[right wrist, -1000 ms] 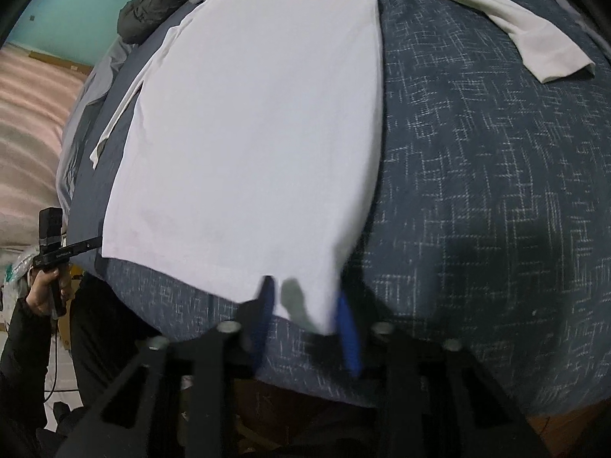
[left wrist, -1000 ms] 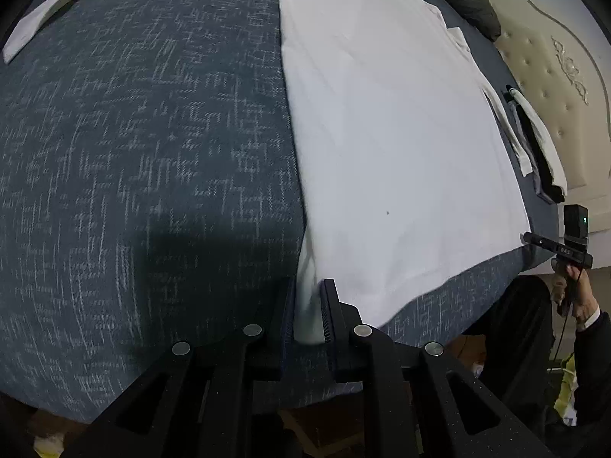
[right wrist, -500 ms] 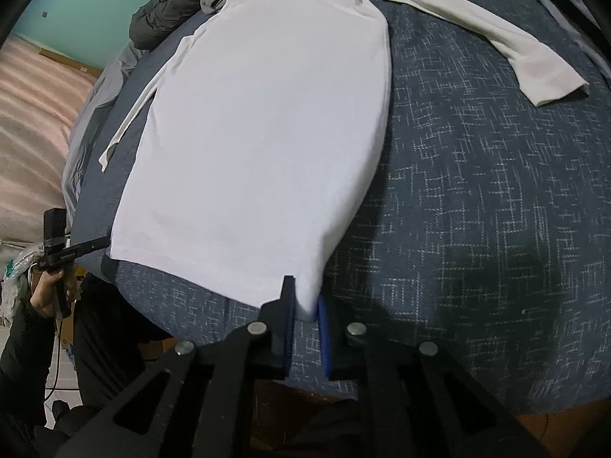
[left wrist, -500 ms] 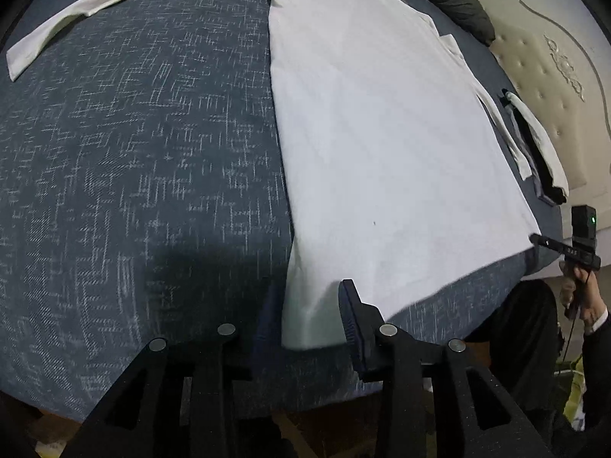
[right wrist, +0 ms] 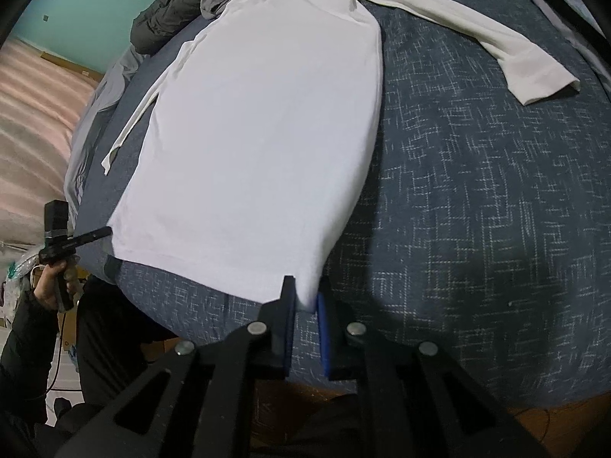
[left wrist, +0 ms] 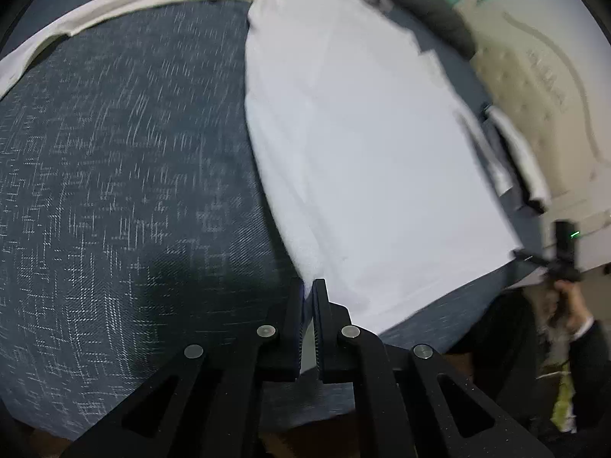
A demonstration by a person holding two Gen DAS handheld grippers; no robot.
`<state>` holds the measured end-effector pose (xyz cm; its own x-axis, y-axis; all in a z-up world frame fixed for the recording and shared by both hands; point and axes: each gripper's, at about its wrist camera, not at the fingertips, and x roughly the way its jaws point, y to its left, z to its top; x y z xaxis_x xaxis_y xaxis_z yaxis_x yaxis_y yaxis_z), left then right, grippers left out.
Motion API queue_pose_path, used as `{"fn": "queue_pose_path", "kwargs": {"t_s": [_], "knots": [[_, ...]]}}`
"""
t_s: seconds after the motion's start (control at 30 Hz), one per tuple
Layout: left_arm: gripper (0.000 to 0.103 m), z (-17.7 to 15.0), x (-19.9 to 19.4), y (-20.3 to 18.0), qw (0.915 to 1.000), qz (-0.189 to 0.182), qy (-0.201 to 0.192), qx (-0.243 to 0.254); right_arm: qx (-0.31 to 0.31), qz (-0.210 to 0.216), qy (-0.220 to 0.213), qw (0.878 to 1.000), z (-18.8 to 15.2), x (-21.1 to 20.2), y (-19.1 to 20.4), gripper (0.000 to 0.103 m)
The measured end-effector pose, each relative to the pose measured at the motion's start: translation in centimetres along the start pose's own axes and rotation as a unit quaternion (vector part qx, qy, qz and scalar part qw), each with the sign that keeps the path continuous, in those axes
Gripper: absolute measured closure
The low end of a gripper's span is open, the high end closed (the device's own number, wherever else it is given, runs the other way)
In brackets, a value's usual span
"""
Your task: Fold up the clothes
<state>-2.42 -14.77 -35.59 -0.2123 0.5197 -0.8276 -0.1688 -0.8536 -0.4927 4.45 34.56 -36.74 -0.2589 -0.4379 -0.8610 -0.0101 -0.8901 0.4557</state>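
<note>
Left tongs [left wrist: 308, 294]: nearly closed, a thin strip of white cloth pinched between them at the near hem corner of the white long-sleeved knit top [left wrist: 362, 145]. Right tongs [right wrist: 305, 297]: narrow, the other near hem corner lying between the blue pads; whether it is gripped firmly cannot be told.

The top is laid flat on the dark blue bed cover with pale flecks [left wrist: 114, 175], hem toward both tongs, neck at the far end. The long axis runs straight away from the tongs, so each tong is placed at one end of the hem, neither nearer than the other. Judged: a hem-to-shoulder fold is being set up, and the hem would need to be carried away along that axis.

Farther off, one sleeve [right wrist: 477, 38] is stretched out sideways on the cover, not yet folded in; the other sleeve [right wrist: 133, 114] is seen as a narrow strip along the opposite edge. Beyond the neck, a heap of dark grey clothing [right wrist: 191, 4] is noted.
</note>
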Motion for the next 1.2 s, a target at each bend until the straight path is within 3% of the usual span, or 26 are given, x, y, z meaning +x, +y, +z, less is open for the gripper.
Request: {"fn": "queue_pose_path", "kwargs": {"t_s": [0.2, 0.4, 0.6, 0.83, 1.07, 1.13, 1.2], "knots": [[0.098, -0.6, -2.8, 3.2, 0.9941, -0.064, -0.050, -0.072, -0.006, 0.006, -0.001, 1.000, 0.1, 0.2, 0.4, 0.095], [0.102, -3.5, -1.6, 5.8, 0.9910, -0.039, -0.018, -0.127, -0.014, 0.005, 0.003, 1.000, 0.4, 0.5, 1.3, 0.095], [0.095, -3.8, -1.5, 3.1, 0.9970, -0.008, -0.016, -0.075, -0.017, 0.002, 0.005, 1.000, 0.6, 0.5, 1.5, 0.095], [0.090, -2.6, -2.2, 4.0, 0.9992, 0.008, 0.003, -0.038, -0.013, 0.001, 0.005, 1.000, 0.4, 0.4, 1.3, 0.095], [0.091, -2.9, -1.2, 3.3, 0.9993, 0.024, 0.026, -0.011, -0.011, 0.001, 0.004, 1.000, 0.3, 0.3, 0.9, 0.095], [0.102, -3.0, -1.5, 3.0, 0.9991, 0.034, 0.025, 0.000, -0.010, 0.001, 0.004, 1.000, 0.4, 0.3, 0.9, 0.095], [0.102, -2.9, -2.5, 2.9, 0.9994, 0.032, 0.012, 0.004, -0.011, 0.003, 0.003, 1.000, 0.4, 0.2, 1.0, 0.095]]}}
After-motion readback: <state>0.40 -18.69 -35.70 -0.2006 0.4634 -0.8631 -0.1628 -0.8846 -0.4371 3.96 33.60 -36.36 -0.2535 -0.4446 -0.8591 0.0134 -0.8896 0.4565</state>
